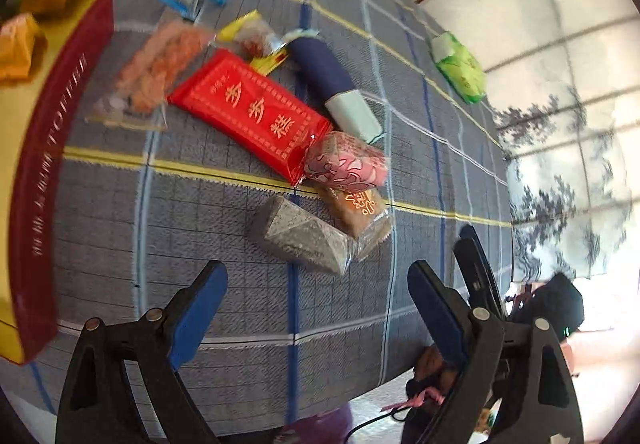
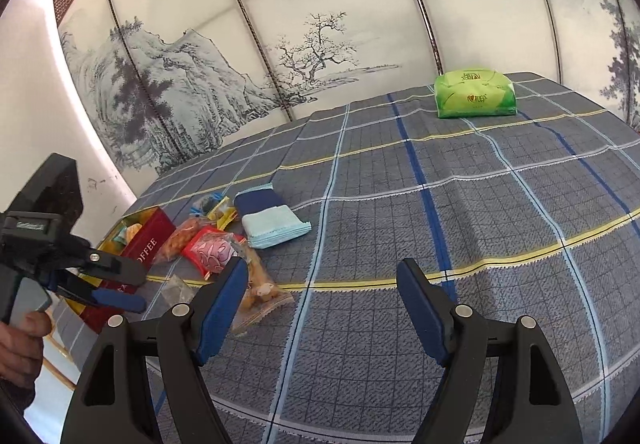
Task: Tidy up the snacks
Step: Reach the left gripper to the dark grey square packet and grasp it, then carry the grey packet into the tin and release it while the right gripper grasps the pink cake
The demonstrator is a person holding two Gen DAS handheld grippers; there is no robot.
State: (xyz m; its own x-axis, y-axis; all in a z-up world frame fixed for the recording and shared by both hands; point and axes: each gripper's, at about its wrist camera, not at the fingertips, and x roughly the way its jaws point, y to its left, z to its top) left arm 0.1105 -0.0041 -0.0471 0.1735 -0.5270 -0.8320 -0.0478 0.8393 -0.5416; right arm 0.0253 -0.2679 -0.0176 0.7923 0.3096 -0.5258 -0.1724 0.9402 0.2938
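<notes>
Several wrapped snacks lie in a heap on the plaid tablecloth [image 1: 200, 228]: a red packet [image 1: 248, 109], a pink packet [image 1: 346, 161], a brown packet [image 1: 360, 209], a grey packet [image 1: 304, 236], an orange-filled clear bag [image 1: 156, 67]. A red tin box [image 1: 56, 147] with snacks inside stands at the left. My left gripper [image 1: 316, 300] is open and empty above the cloth, just short of the grey packet. My right gripper [image 2: 322, 292] is open and empty, right of the heap [image 2: 216, 248]. The left gripper [image 2: 120, 286] shows in the right wrist view beside the tin [image 2: 142, 240].
A folded navy and pale blue cloth [image 1: 340, 91] [image 2: 272, 219] lies beside the snacks. A green tissue pack [image 1: 460, 67] [image 2: 476, 93] sits at the far side of the table. A painted screen [image 2: 240, 63] stands behind the table. The table edge runs near my grippers.
</notes>
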